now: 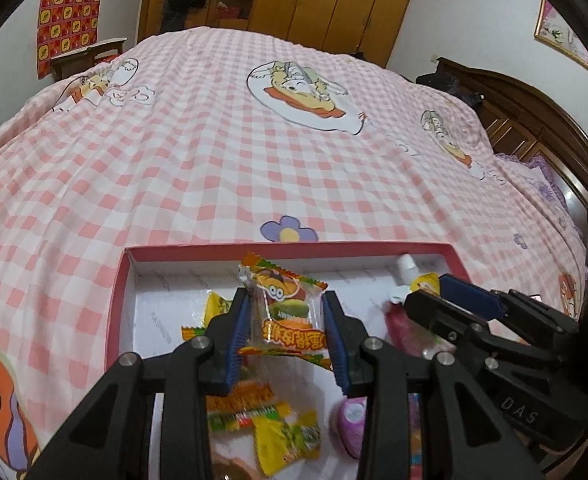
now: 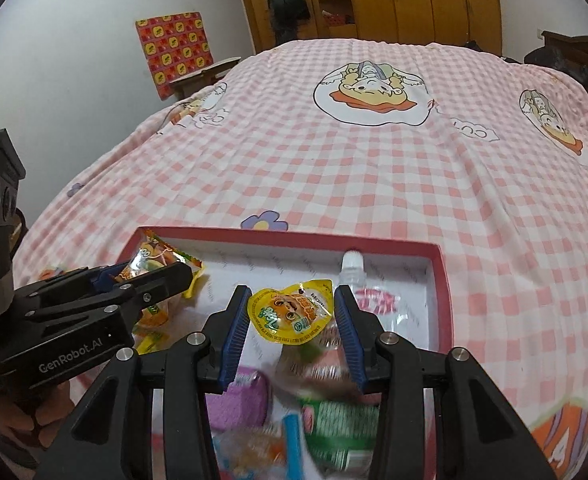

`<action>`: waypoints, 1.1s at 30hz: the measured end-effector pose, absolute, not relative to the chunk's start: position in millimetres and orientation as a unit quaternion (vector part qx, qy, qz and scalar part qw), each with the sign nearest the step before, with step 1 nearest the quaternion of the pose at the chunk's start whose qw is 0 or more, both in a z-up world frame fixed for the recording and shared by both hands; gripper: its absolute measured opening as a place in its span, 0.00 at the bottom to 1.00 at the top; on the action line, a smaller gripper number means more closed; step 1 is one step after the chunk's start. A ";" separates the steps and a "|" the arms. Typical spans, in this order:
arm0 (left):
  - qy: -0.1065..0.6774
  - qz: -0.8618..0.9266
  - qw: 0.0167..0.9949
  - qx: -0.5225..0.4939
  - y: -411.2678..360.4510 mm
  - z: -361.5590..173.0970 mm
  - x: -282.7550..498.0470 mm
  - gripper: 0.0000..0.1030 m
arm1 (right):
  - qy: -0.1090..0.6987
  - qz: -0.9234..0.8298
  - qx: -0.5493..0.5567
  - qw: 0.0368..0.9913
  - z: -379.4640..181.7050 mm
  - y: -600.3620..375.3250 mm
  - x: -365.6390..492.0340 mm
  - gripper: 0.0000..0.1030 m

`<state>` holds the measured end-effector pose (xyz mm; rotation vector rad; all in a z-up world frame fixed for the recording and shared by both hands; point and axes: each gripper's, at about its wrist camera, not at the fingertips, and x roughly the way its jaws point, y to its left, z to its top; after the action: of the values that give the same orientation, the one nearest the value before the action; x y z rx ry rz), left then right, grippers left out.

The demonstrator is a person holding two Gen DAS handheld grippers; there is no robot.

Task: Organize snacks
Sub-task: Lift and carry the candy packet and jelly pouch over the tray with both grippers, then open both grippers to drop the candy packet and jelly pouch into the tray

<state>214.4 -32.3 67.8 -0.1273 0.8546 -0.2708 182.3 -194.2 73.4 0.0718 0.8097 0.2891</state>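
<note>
A shallow red-rimmed box (image 1: 120, 292) (image 2: 440, 280) with a white floor lies on the bed and holds several snacks. My left gripper (image 1: 287, 305) is shut on a clear orange-and-green candy packet (image 1: 284, 304), held above the box's left part. It also shows at the left of the right wrist view, the left gripper (image 2: 156, 276) pinching the packet (image 2: 154, 258). My right gripper (image 2: 292, 300) is shut on a small yellow jelly pouch (image 2: 290, 308) over the box's right part. In the left wrist view the right gripper (image 1: 428, 292) holds that yellow pouch (image 1: 426, 282).
A clear spouted drink pouch (image 2: 354, 276) lies in the box's far right corner. Loose wrappers, a purple cup (image 1: 352, 416) and a green packet (image 2: 342, 424) fill the near part. The pink checked bedspread (image 1: 254, 168) stretches beyond; a wardrobe (image 1: 334, 4) and dark headboard (image 1: 534, 120) stand behind.
</note>
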 end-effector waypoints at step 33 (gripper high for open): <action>0.395 -0.121 0.910 -0.041 -28.2 83.8 179.3 0.56 | 0.388 0.158 0.069 0.906 73.5 -190.6 181.1 0.54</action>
<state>179.3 -28.2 83.8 -0.0852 0.8144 -0.2486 181.1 -190.6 73.5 0.1420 0.8006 0.3264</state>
